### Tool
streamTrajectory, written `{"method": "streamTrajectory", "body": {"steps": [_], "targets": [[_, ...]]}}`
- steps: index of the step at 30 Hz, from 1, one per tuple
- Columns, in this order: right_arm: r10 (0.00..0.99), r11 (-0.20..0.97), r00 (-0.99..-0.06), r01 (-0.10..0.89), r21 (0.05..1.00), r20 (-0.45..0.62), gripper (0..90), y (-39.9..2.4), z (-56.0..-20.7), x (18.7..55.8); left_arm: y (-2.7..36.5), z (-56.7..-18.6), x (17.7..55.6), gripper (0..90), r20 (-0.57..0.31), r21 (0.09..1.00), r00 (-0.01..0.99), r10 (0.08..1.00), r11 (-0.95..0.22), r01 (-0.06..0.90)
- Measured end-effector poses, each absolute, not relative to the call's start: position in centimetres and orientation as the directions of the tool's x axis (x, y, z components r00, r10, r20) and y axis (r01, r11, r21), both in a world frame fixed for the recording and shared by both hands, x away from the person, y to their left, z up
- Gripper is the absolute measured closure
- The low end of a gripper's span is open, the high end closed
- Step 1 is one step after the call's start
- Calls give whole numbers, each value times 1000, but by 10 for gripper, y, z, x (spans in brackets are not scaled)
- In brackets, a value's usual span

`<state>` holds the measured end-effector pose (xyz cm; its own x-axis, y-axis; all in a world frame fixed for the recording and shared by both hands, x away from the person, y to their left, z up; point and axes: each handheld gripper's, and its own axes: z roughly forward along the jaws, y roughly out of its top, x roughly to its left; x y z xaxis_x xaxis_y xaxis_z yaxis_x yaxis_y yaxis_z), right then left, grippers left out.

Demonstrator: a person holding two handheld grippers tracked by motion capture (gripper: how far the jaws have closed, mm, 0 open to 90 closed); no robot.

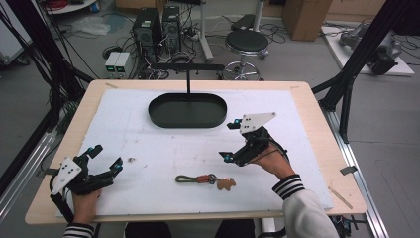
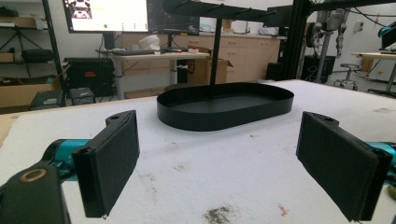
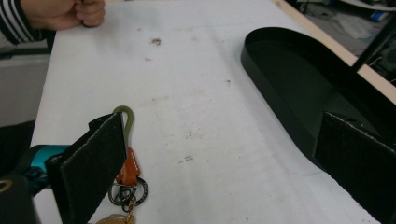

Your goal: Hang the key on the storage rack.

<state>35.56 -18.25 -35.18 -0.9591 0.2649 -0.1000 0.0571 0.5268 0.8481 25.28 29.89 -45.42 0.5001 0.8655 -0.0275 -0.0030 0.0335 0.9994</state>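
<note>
A keychain (image 1: 205, 179) lies flat on the white mat near the front edge: an olive loop, an orange leather tab, metal rings and a tan tag. In the right gripper view the keychain (image 3: 127, 172) sits partly behind the left jaw. A black oval tray (image 1: 187, 110) with an upright stand rests at the back centre. My right gripper (image 1: 231, 141) hovers open just right of the keychain, nothing between its jaws. My left gripper (image 1: 105, 157) stands open at the front left, facing the tray (image 2: 226, 105).
The white mat (image 1: 148, 144) covers most of the wooden table (image 1: 317, 114). A small dark speck (image 1: 131, 159) lies near the left gripper. A stool (image 1: 246, 42) and computer towers (image 1: 157, 27) stand on the floor beyond the table.
</note>
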Motion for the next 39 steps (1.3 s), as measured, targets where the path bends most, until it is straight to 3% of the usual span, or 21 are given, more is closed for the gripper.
{"method": "streamTrajectory", "body": {"steps": [17,39], "targets": [[92,665,-991,-12,746,-98,21,-146,-364,357,299,-454,253,138,-27,999,500,866,34,-4],[-17,796,-997,-61,602,-79,21,-111,-389,346,299,-454,253,138,-29,999,500,865,35,-2]]}}
